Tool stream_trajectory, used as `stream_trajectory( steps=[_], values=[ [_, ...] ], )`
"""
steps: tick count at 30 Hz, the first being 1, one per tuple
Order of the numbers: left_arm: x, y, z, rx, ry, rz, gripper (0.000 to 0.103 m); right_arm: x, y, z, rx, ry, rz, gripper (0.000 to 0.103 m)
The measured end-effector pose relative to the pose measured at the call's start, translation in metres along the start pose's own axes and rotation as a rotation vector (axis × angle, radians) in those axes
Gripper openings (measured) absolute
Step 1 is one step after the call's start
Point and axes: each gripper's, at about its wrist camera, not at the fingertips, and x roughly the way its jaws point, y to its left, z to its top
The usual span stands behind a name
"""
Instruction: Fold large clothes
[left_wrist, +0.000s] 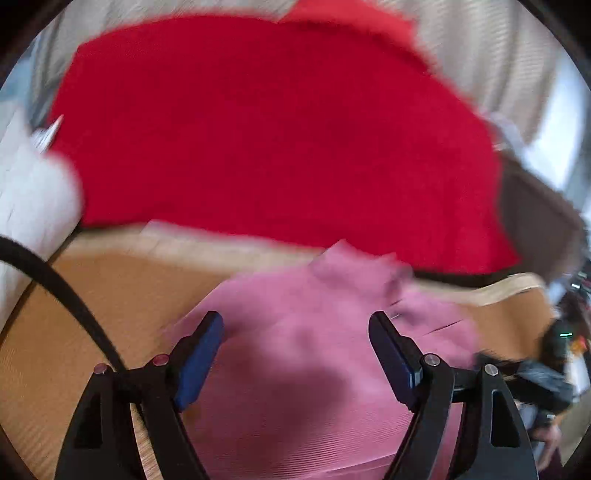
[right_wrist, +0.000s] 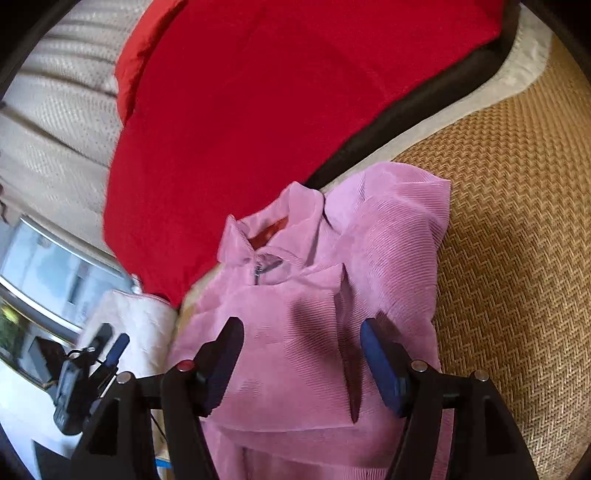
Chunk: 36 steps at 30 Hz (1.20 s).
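A pink corduroy garment (right_wrist: 388, 240) lies on a tan woven mat (right_wrist: 517, 221), its collar (right_wrist: 303, 206) and small zipper (right_wrist: 256, 273) pointing toward the red cloth. A panel is folded across its front. My right gripper (right_wrist: 302, 326) hovers over the folded front, open, nothing between its blue pads. The left wrist view is blurred. There my left gripper (left_wrist: 295, 319) is open above the pink garment (left_wrist: 295, 369), its jaws wide apart and empty. The left gripper (right_wrist: 110, 341) also shows at the left edge of the right wrist view, beside the garment.
A large red cloth (right_wrist: 277, 92) covers a dark-edged cushion beyond the garment. Beige quilted upholstery (right_wrist: 55, 129) rises behind it. A white cushion (right_wrist: 140, 325) sits left of the garment. A black cable (left_wrist: 66, 295) crosses the mat (left_wrist: 92, 295). A hand (left_wrist: 550, 439) shows at the right edge.
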Motion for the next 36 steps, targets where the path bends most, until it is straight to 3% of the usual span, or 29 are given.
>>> stream_trajectory(
  steps=[3, 6, 8, 9, 12, 16, 19, 22, 25, 27, 29, 32, 33, 36],
  values=[
    [0.017, 0.023, -0.017, -0.034, 0.089, 0.034, 0.081, 0.016, 0.003, -0.003, -0.02, 0.023, -0.05, 0.069],
    [0.044, 0.013, -0.043, 0.07, 0.215, 0.163, 0.081, 0.027, 0.01, -0.007, -0.068, 0.024, -0.081, 0.068],
    [0.055, 0.01, -0.058, 0.127, 0.291, 0.198, 0.081, 0.031, 0.026, -0.012, -0.151, 0.026, -0.099, 0.049],
    [0.054, 0.008, -0.063, 0.132, 0.266, 0.199, 0.081, 0.031, 0.029, -0.013, -0.173, 0.017, -0.109, 0.03],
    [0.046, 0.008, -0.06, 0.143, 0.276, 0.174, 0.081, 0.024, 0.043, -0.018, -0.248, -0.044, -0.138, 0.023],
    [0.027, 0.016, -0.048, 0.056, 0.21, 0.112, 0.081, 0.008, 0.043, -0.014, -0.263, -0.143, -0.235, 0.022],
    [0.019, 0.012, -0.042, 0.057, 0.142, 0.133, 0.081, 0.012, 0.027, -0.005, -0.215, -0.114, -0.29, 0.022],
    [0.016, 0.008, -0.031, 0.06, 0.066, 0.178, 0.081, -0.001, 0.013, 0.002, -0.126, -0.159, -0.249, 0.026],
    [0.045, 0.009, -0.031, 0.058, 0.114, 0.214, 0.081, -0.013, 0.022, 0.006, -0.144, -0.197, -0.187, 0.026],
    [0.064, 0.009, -0.039, 0.078, 0.174, 0.232, 0.081, -0.009, 0.03, 0.004, -0.178, -0.175, -0.155, 0.026],
    [0.081, 0.009, -0.048, 0.109, 0.243, 0.259, 0.082, 0.009, 0.036, 0.0, -0.205, -0.096, -0.141, 0.026],
    [0.076, 0.008, -0.048, 0.103, 0.235, 0.243, 0.082, 0.04, 0.029, -0.009, -0.213, 0.08, -0.17, 0.026],
    [0.071, 0.008, -0.047, 0.103, 0.226, 0.231, 0.082, 0.036, 0.031, -0.011, -0.231, 0.041, -0.166, 0.026],
    [0.049, 0.007, -0.046, 0.112, 0.176, 0.199, 0.082, 0.028, 0.037, -0.01, -0.246, 0.053, -0.155, 0.028]
  ],
)
